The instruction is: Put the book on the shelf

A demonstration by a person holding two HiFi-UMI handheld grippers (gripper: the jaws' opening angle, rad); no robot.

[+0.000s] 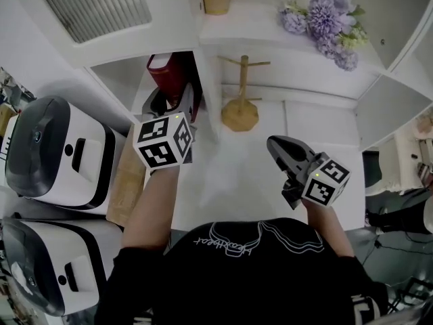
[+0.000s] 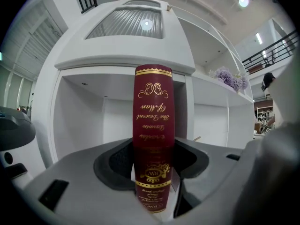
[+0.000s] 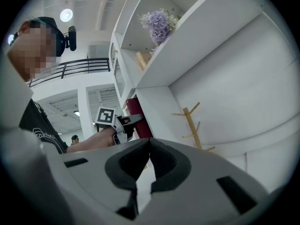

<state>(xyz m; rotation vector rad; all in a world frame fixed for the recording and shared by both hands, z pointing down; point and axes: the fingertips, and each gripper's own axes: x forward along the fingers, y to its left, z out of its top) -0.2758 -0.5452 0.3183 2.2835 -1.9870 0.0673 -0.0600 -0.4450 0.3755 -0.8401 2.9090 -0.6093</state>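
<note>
Insertion step is in progress, by judgement: the left gripper (image 1: 171, 103) is grasping the book (image 2: 153, 121) by its lower part, jaws clamping both covers; the book is standing at the mouth of the left shelf compartment (image 2: 84, 121), just beside the divider (image 1: 208, 93); whether its foot is touching the compartment floor cannot be told. The right gripper (image 3: 149, 143) is hanging over the counter (image 1: 243, 175) with jaws closed on nothing. Next move is calling for a level push inward, then release. The long axis is running vertically; the spine is facing the operator, pages pointing into the compartment.
</note>
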